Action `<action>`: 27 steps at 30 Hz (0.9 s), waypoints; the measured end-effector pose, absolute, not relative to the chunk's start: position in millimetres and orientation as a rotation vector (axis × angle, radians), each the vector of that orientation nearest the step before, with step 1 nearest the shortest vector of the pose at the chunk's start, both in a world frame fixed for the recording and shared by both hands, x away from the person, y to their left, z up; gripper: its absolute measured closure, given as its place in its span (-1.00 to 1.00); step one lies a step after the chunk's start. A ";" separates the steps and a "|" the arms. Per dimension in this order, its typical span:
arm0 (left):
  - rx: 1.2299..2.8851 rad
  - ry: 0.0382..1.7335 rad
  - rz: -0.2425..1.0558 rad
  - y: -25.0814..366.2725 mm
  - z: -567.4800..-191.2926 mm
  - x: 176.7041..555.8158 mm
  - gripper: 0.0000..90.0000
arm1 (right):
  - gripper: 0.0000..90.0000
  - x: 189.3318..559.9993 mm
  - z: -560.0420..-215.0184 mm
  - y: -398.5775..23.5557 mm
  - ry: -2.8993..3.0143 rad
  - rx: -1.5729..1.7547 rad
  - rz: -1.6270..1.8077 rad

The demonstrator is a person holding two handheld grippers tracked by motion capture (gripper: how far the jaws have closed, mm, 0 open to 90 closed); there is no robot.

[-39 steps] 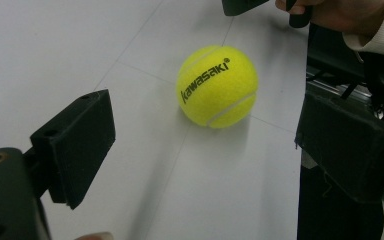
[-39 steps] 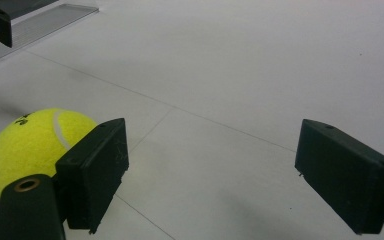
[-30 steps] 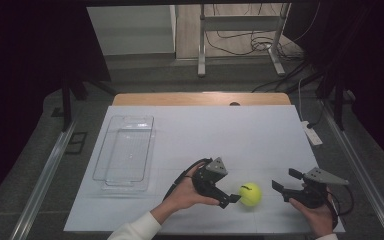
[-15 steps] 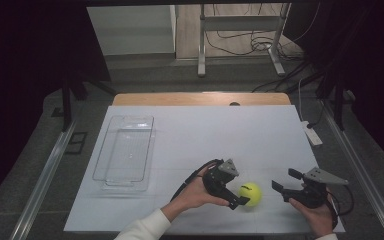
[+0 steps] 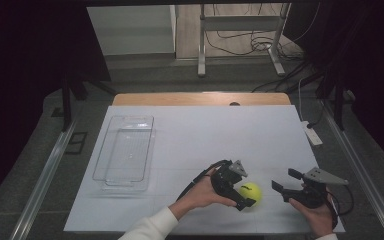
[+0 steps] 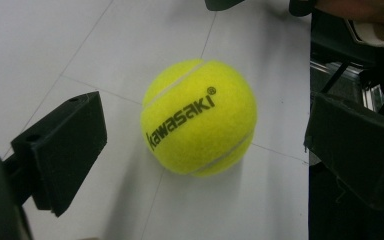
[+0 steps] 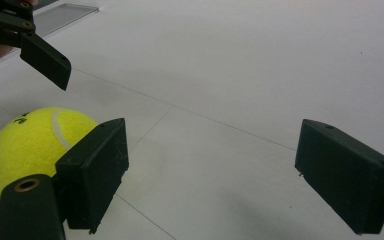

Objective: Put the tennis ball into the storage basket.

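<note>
Yellow ball bracketed, not yet gripped

My left claw (image 6: 200, 150) stands wide around the ball (image 5: 250, 192) at the table's (image 5: 205, 130) 5 o'clock. My right claw (image 5: 285, 184), also wide, waits empty at its 3 o'clock. Next, I judge: squeeze evenly.

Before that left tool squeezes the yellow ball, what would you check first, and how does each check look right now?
1. Left tool open wide enough: ok, a gap shows on both sides of the ball.
2. Ball between its jaws: ok.
3. Ball resting on the table: ok.
4. Right tool clear of the ball: ok, open and apart from it.
5. Tray out of the way: ok, far left.
6. Jaws deep enough around the ball: cannot tell.
</note>
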State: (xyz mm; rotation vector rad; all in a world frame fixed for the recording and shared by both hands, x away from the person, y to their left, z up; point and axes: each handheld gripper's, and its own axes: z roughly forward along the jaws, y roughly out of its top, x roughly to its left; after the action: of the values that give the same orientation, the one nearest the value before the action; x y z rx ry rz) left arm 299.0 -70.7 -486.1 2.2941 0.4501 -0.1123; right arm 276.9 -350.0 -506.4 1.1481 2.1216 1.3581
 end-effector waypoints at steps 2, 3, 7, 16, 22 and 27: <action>2.312 0.443 -0.111 -74.5 -486.9 299.1 -0.92 | -0.69 276.9 -506.4 -349.9 2.122 1.150 1.358; 2.315 0.444 -0.107 -76.3 -487.3 299.1 -0.93 | -0.69 277.0 -506.5 -349.9 2.121 1.148 1.358; 2.331 0.448 -0.110 -82.4 -489.9 301.0 -0.94 | -0.69 276.9 -506.5 -349.9 2.122 1.149 1.358; 2.373 0.455 -0.104 -95.3 -498.1 303.3 -0.91 | -0.69 277.2 -506.6 -350.2 2.125 1.148 1.355; 2.400 0.467 -0.090 -99.6 -501.1 301.9 -0.74 | -0.69 277.1 -506.6 -350.3 2.125 1.150 1.355; 2.415 0.463 -0.077 -100.1 -501.9 301.4 -0.44 | -0.69 277.1 -506.6 -350.2 2.124 1.150 1.354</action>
State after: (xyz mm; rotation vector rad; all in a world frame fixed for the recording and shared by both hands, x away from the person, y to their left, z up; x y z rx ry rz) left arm 301.4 -100.1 -501.9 2.4145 0.4632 -0.0772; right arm 277.1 -350.2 -506.6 1.1502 2.1244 1.3540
